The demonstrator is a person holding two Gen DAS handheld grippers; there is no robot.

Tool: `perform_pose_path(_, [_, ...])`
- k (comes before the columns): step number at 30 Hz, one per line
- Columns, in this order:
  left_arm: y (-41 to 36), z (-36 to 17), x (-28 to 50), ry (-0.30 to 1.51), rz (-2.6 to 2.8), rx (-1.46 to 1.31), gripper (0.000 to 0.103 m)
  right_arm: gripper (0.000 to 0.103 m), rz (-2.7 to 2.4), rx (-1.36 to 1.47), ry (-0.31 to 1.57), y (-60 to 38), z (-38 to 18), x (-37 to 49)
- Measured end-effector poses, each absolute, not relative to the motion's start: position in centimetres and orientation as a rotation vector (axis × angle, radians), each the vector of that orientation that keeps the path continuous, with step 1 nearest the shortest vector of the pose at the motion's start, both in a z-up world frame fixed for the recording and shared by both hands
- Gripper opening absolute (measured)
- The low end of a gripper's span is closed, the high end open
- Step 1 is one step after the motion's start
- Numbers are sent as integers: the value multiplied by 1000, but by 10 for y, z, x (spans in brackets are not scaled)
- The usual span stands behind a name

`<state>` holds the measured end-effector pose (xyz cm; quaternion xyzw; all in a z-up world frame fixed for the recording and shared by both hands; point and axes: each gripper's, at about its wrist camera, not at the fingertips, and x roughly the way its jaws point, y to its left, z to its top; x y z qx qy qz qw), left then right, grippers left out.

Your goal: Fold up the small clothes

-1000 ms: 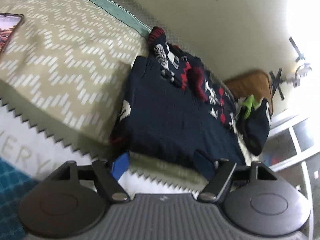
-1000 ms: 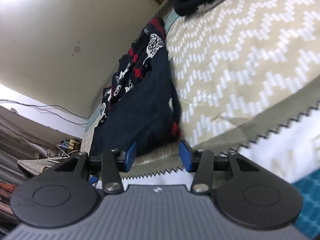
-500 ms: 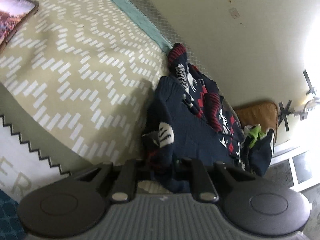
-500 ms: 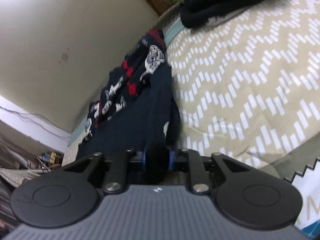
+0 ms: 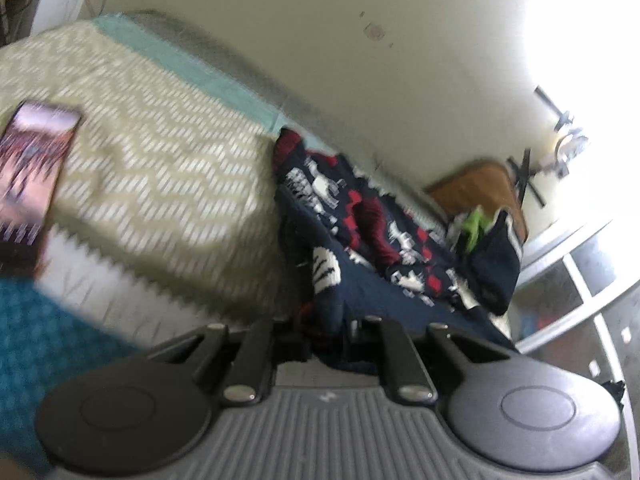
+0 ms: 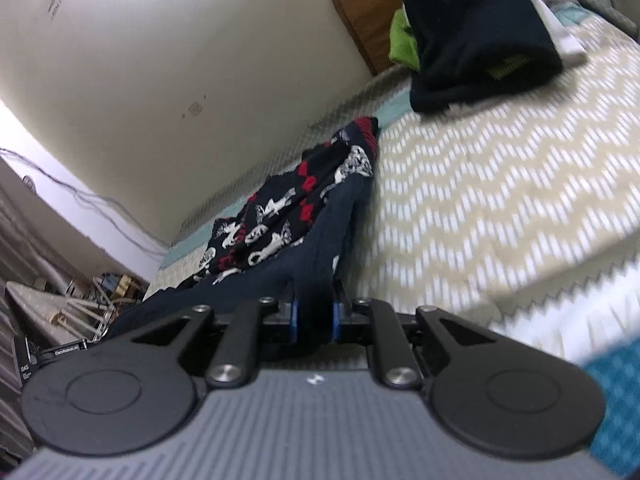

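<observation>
A navy knitted sweater (image 5: 380, 280) with red and white reindeer patterns lies on a beige zigzag bedspread (image 5: 160, 168) along the wall. My left gripper (image 5: 326, 332) is shut on a bunched fold of its near hem, which is raised off the bed. In the right wrist view the same sweater (image 6: 280, 216) stretches away towards the wall. My right gripper (image 6: 314, 312) is shut on another part of the hem, and the blue pads (image 6: 335, 322) press dark cloth between them.
A phone (image 5: 32, 164) with a lit screen lies on the bedspread at the left. A pile of dark and green clothes (image 6: 472, 40) sits by the wooden headboard (image 6: 360, 8). A teal patterned cloth (image 5: 40, 340) covers the near bed edge. Clutter (image 6: 80, 300) stands beyond the bed's far end.
Both grippers went from open at the sweater's near hem to shut on it. The hem has been gathered and raised off the bed.
</observation>
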<state>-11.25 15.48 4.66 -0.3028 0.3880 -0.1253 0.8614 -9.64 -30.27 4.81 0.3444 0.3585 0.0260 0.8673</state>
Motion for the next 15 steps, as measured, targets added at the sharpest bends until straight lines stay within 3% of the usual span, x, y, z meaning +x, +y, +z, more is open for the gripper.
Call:
perform_pose_path(3, [152,35,-128,860,-258,-622,16,19,44,697,795,-288,24,-102])
perform_pose_path(5, [154,31,-134,889,-224,-576,22,29,24,654,819,-285,12,-105])
perform_pose_path(7, [165,39,-140,869,-170,-537,27,48,-38,626,819,-297,10,-108])
perform_pose_path(13, [191,101,-120,686,-34,-359,27,49,-136,512,625,-343,61,-99])
perform_pose_path(15, [176,115,-89,654,-58,-249,37,49,-84,440,591,-343,74,-71])
